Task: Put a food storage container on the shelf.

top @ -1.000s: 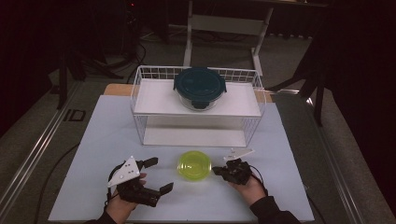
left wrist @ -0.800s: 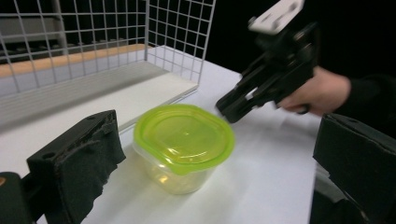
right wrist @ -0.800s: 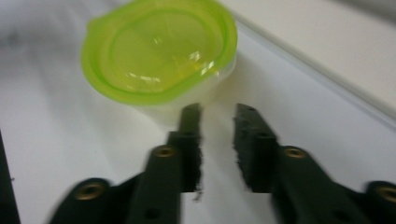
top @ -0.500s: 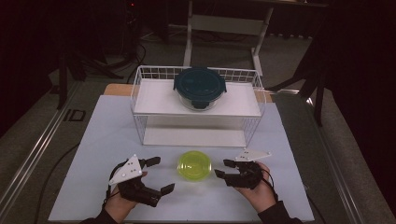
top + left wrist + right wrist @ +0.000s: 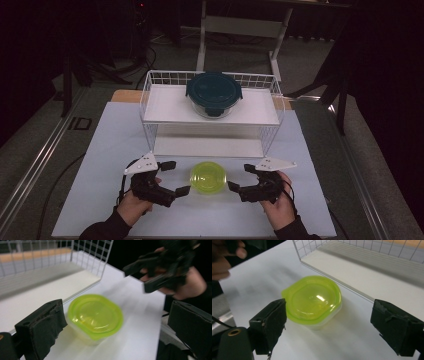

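A white table (image 5: 100, 150) seen from above, with a person's two hands coming in from the bottom edge, each holding a black two-jaw gripper. On the left, the left gripper (image 5: 176, 177) points toward the middle of the table with its jaws spread apart and nothing between them; a grey three-cornered plate sits on top of it. In the left gripper view, its own jaws stand wide, and the container is ahead of them, close to the left jaw, though blur hides whether they touch.

In the middle, just in front of the wire rack, a small clear container with a lime-green lid (image 5: 208, 177) rests on the table, lid on and upright. It lies between the two grippers, apart from both in the high view.

On the right, the right gripper (image 5: 241, 177) faces the container from the other side. Its jaws have just been opening and now stand released, wide of the container, pressing on nothing.

Behind, a white wire rack (image 5: 150, 95) holds a shelf, and on that shelf stands a round glass container with a dark teal lid (image 5: 214, 92)
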The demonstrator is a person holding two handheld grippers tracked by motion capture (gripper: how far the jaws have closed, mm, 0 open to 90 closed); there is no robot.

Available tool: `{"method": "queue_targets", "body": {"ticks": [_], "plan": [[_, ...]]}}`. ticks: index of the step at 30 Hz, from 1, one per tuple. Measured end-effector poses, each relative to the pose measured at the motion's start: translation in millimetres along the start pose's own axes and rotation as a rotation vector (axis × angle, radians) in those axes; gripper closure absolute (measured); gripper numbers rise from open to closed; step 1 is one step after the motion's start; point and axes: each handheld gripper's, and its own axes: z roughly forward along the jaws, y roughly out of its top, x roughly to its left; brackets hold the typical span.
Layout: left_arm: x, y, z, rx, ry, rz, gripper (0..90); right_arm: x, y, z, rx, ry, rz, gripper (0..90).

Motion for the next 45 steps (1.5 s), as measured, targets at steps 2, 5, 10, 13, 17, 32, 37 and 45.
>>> {"method": "queue_targets", "body": {"ticks": [2, 5, 10, 13, 17, 32, 37, 45], "plan": [[3.2, 0.3, 4.1, 0.006, 0.003, -0.023, 0.8, -0.1, 2.7, 2.2, 0.034, 0.007, 0.030, 10.5], [8.5, -0.2, 12.2, 0.018, 0.014, -0.071, 0.8, -2.6, 4.7, 8.5, 0.059, 0.032, 0.089, 10.1], [19.6, -3.6, 30.2, 0.110, 0.004, -0.245, 4.2, -12.0, 4.0, 21.8, 0.100, 0.044, 0.225, 13.8], [25.3, -6.5, 38.6, 0.151, 0.002, -0.331, 8.7, -17.4, 2.5, 28.1, 0.123, 0.047, 0.286, 17.6], [32.6, -11.0, 44.0, 0.167, 0.010, -0.421, 23.3, -22.1, -0.1, 35.5, 0.147, 0.066, 0.369, 26.1], [51.2, -27.2, 55.3, 0.226, -0.049, -0.639, 58.6, -36.0, -8.0, 51.2, 0.212, 0.105, 0.591, 53.7], [47.9, -27.6, 58.8, 0.241, -0.057, -0.614, 72.1, -37.9, -11.1, 54.5, 0.232, 0.135, 0.645, 61.3], [42.2, -24.4, 57.8, 0.248, -0.053, -0.591, 75.5, -33.2, -9.5, 54.2, 0.245, 0.137, 0.641, 75.3]]}}
